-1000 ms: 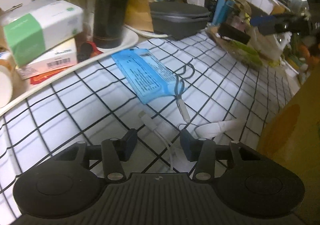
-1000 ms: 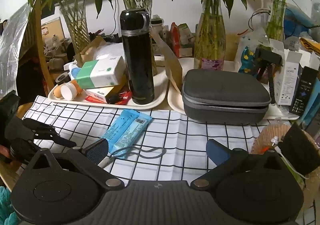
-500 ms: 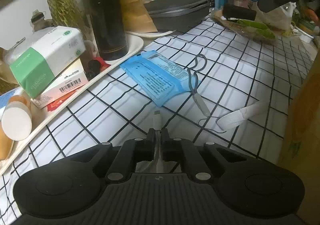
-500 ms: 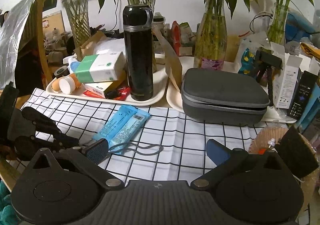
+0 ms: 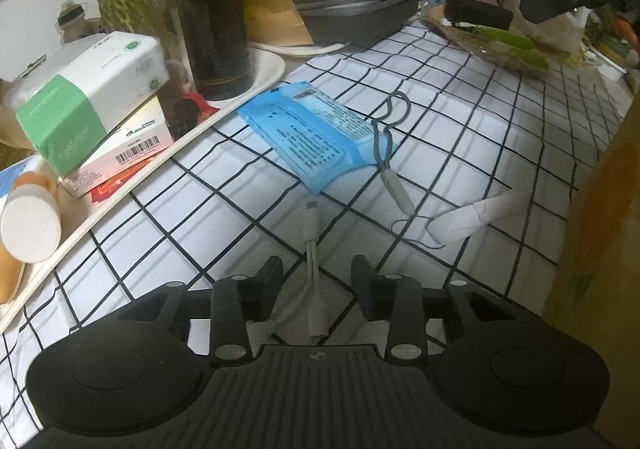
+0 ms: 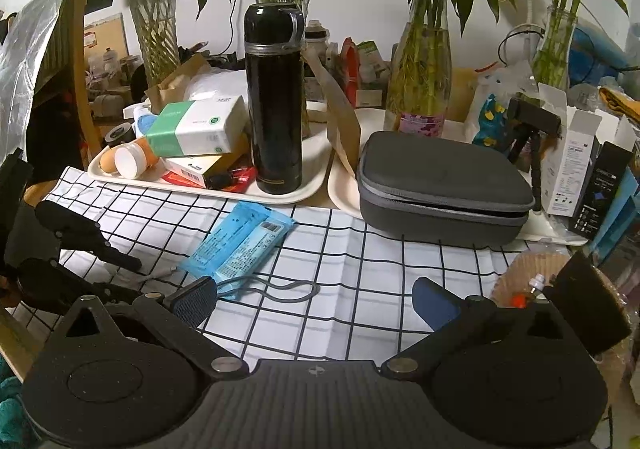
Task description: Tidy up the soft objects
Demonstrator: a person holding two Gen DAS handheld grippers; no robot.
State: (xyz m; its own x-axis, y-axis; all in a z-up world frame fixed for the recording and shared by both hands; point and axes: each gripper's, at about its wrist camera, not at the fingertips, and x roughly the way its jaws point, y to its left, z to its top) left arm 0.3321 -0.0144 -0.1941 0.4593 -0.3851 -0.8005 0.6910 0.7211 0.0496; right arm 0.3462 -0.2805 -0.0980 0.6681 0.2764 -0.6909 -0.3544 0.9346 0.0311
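My left gripper (image 5: 316, 269) hangs low over the checked cloth (image 5: 500, 121), its jaws opening. A white adapter cable (image 5: 310, 217) lies on the cloth between the fingers, and neither pad presses on it. Just beyond lie a blue flat packet (image 5: 316, 137), a grey cord loop (image 5: 390, 121) with a pale stick end, and a white rolled piece (image 5: 476, 215). My right gripper (image 6: 316, 295) stands wide open above the cloth with nothing between its fingers. The blue packet (image 6: 240, 245) and the grey cord loop (image 6: 280, 289) lie just ahead of its left finger.
A cream tray (image 6: 304, 185) at the back carries a tall black flask (image 6: 274, 101), a green-and-white tissue pack (image 6: 196, 129) and small boxes. A grey zip case (image 6: 440, 185) sits to the right. Glass vases with bamboo line the wall. A woven basket (image 6: 524, 277) stands at right.
The left gripper went from open to shut on the white cable, then opened again, and the cable lies loose between its fingers. Its view rolled a little. The right gripper stayed still.
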